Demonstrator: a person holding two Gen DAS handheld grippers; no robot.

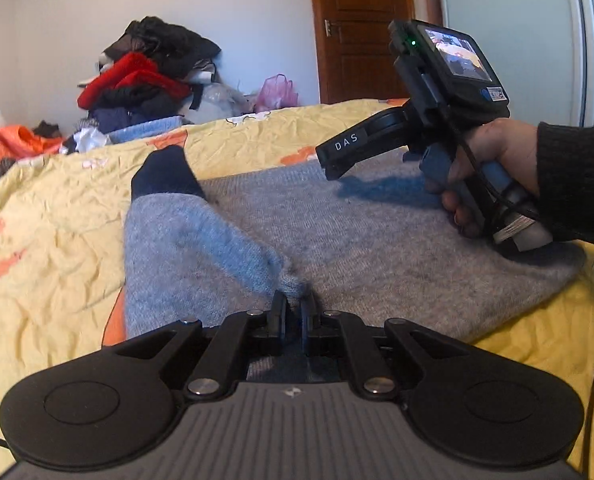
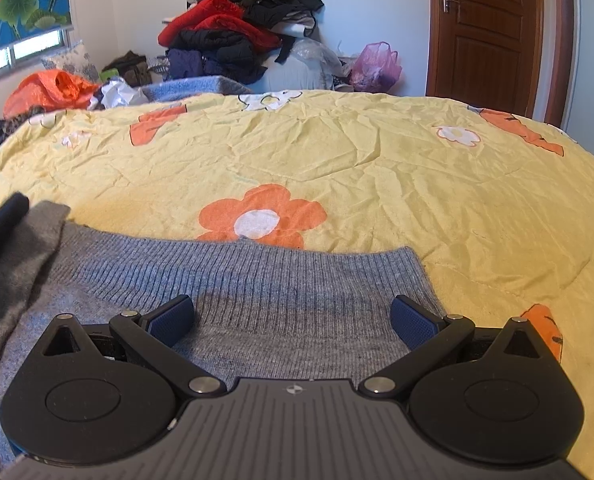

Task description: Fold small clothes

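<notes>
A grey knit sweater (image 1: 377,232) lies flat on the yellow flowered bedspread (image 1: 49,248). One sleeve (image 1: 185,236), with a dark navy cuff (image 1: 165,172), is folded across the body. My left gripper (image 1: 295,308) is shut on a pinch of the sweater where the sleeve meets the body. My right gripper (image 2: 293,318) is open and empty, hovering just above the sweater's ribbed hem (image 2: 281,276). The right gripper also shows in the left wrist view (image 1: 333,160), held in a hand over the sweater's far right part.
A pile of dark and red clothes (image 2: 241,28) stands beyond the bed's far edge, with an orange bag (image 2: 53,88) at left and a pink bag (image 2: 377,64) near the brown door (image 2: 485,28). The bedspread (image 2: 377,160) stretches beyond the hem.
</notes>
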